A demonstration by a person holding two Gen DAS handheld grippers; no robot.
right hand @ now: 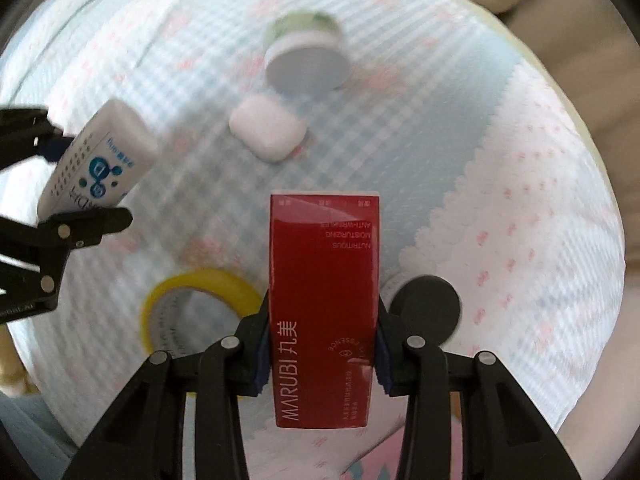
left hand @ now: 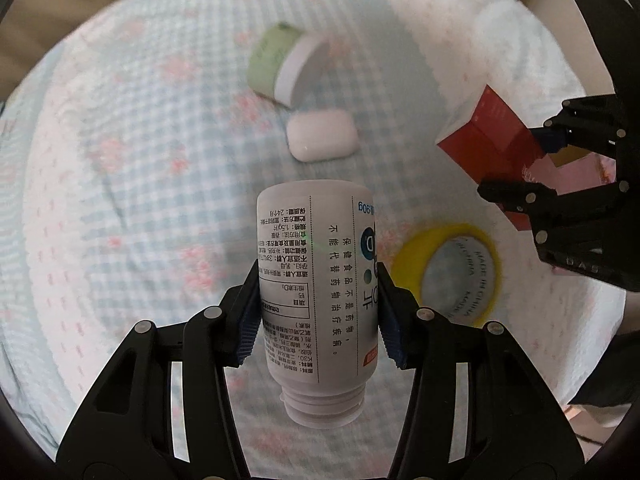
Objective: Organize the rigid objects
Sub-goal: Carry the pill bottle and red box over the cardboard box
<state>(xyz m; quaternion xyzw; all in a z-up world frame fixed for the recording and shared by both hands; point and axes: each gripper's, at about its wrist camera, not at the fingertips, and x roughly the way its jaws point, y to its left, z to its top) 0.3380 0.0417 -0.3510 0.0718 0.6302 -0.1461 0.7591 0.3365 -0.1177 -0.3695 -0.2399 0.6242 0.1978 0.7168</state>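
Observation:
My left gripper [left hand: 318, 312] is shut on a white supplement bottle [left hand: 316, 280], held above the bed with its cap toward the camera; the bottle also shows in the right wrist view [right hand: 100, 160]. My right gripper [right hand: 322, 344] is shut on a red MARUBI box [right hand: 324, 300], also held above the bed; the box shows in the left wrist view [left hand: 492, 140] at the right. On the bedspread lie a yellow tape roll [left hand: 452, 272] [right hand: 200, 304], a white earbud case [left hand: 322, 138] [right hand: 268, 132] and a green jar with a white lid [left hand: 280, 64] [right hand: 306, 56].
A checked blue and pink bedspread [left hand: 120, 160] [right hand: 500, 160] covers the whole surface. A round black disc [right hand: 428, 308] lies just right of the red box. Beige fabric [right hand: 580, 20] borders the far edge of the bed.

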